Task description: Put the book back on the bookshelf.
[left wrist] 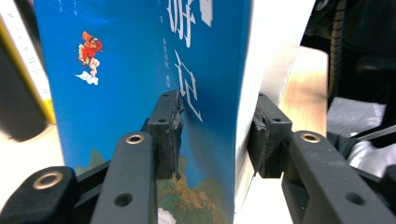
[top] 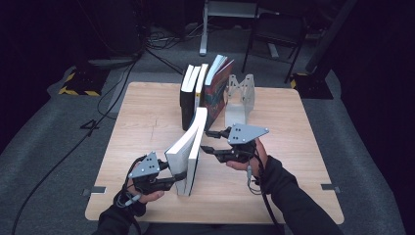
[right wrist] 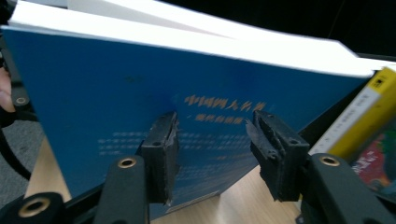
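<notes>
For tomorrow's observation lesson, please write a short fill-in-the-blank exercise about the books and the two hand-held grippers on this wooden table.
1. The left gripper is shut on the upright ____-covered paperback book.
2. The right gripper faces that book's cover with its jaws ____.
3. The row of standing books leans beside a ____ metal bookend.
4. Everything stands on a light ____ table.

Missing words: blue; open; white; wooden

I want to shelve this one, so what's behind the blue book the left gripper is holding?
Behind the blue paperback book stands a row of upright books leaning on a grey metal bookend, on the wooden table. The row's lower spines are hidden by it.
</notes>
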The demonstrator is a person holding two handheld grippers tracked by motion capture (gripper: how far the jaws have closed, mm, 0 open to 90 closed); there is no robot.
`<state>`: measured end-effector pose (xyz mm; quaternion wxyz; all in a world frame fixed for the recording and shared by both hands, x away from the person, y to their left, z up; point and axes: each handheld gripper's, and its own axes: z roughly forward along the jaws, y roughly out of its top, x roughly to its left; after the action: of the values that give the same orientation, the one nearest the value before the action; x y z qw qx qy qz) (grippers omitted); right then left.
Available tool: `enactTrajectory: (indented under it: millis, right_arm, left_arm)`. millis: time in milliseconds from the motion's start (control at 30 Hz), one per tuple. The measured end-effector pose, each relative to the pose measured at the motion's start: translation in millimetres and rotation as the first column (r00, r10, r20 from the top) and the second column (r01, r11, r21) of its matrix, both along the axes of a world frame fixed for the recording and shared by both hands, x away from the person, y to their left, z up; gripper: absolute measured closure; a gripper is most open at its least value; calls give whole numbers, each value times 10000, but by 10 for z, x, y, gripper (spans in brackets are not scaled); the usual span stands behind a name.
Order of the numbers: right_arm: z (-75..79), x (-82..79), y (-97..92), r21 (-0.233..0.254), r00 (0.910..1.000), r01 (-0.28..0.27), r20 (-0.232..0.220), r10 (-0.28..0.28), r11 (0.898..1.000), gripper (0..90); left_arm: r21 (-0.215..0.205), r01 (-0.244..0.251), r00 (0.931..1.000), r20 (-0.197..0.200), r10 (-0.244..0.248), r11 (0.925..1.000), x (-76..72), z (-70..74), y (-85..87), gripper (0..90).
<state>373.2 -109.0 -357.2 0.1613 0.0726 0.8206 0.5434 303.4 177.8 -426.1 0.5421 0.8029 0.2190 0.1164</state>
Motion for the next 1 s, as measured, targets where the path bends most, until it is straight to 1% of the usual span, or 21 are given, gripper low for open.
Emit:
enactTrajectory:
  millis: [33, 133, 200, 333, 367, 400, 433, 500, 533, 567, 600, 633, 667, 700, 733, 800, 833, 867, 933, 967, 1000]
  right_arm:
    - [-15, -24, 13, -75, 10000, -3, 57, 3, 10000, 490]
    - [-87, -97, 52, -367, 9997, -160, 160, 166, 9992, 474]
    - [-137, -126, 64, -471, 9996, -253, 103, 258, 9986, 472]
    - [-225, -167, 58, -530, 9995, -326, -29, 325, 9981, 465]
    - [-242, -168, 57, -519, 9993, -359, -106, 354, 9980, 466]
    - [-254, -174, 62, -543, 9993, -358, -132, 352, 9979, 466]
    - [-261, -181, 67, -571, 9994, -349, -87, 345, 9978, 466]
    - [-277, -200, 84, -574, 9993, -379, -58, 376, 9976, 465]
    - [-286, -206, 93, -540, 9993, -372, -88, 367, 9978, 465]
    - [-286, -206, 93, -540, 9993, -372, -88, 367, 9978, 465]
    - [-302, -216, 110, -488, 9993, -365, -115, 360, 9981, 462]
    - [-306, -215, 114, -457, 9993, -354, -128, 348, 9983, 462]
    - [-306, -215, 114, -457, 9993, -354, -128, 348, 9983, 462]
    - [-310, -217, 121, -429, 9993, -354, -143, 348, 9985, 462]
    - [-316, -218, 132, -390, 9993, -346, -127, 341, 9986, 457]
    - [-325, -223, 156, -326, 9995, -307, -127, 303, 9990, 454]
    - [-328, -227, 169, -311, 9995, -295, -90, 293, 9991, 451]
    - [-332, -231, 181, -266, 9996, -266, -80, 264, 9993, 450]
    - [-342, -233, 202, -169, 9996, -247, -101, 245, 9996, 446]
    - [-347, -234, 207, -126, 9997, -213, -90, 212, 9997, 439]
    - [-349, -232, 209, -101, 9998, -198, -105, 197, 9998, 433]
  left_arm:
    - [273, -124, 9999, 98, 122, 9995, -37, 2, -12, 541]
    - [522, -486, 9988, 53, 484, 9975, -133, 15, -52, 444]
    - [672, -523, 9986, 93, 518, 9964, -188, 10, -74, 419]
    - [1179, -742, 9970, -132, 762, 9902, -313, -58, -190, 293]
    - [1155, -767, 9966, -225, 798, 9903, -335, -83, -224, 262]
    - [1204, -855, 9956, -283, 895, 9890, -350, -101, -253, 241]
    - [1343, -1204, 9915, -325, 1258, 9836, -372, -133, -315, 231]
    - [1445, -1551, 9858, -419, 1627, 9773, -393, -169, -398, 148]
    - [1445, -1551, 9858, -419, 1627, 9773, -393, -169, -398, 146]
    - [1497, -1916, 9792, -373, 1992, 9700, -409, -185, -446, 146]
    - [1470, -2379, 9688, -352, 2454, 9601, -415, -197, -492, 127]
    - [1370, -2599, 9625, -423, 2678, 9559, -411, -204, -508, 138]
    - [1370, -2599, 9625, -423, 2678, 9559, -411, -204, -508, 126]
    - [1205, -2756, 9580, -472, 2828, 9537, -400, -213, -529, 126]
    - [1288, -3167, 9460, -299, 3229, 9397, -389, -218, -565, 112]
    - [1087, -3486, 9347, -327, 3538, 9310, -373, -225, -601, 99]
    - [1070, -3725, 9259, -238, 3770, 9218, -366, -228, -623, 90]
    - [1035, -4044, 9130, -123, 4077, 9087, -362, -230, -647, 96]
    - [830, -4385, 8979, -36, 4403, 8949, -354, -233, -661, 114]
    - [799, -4563, 8893, 64, 4573, 8862, -354, -234, -663, 144]
    - [592, -4692, 8828, 46, 4698, 8811, -345, -236, -648, 183]
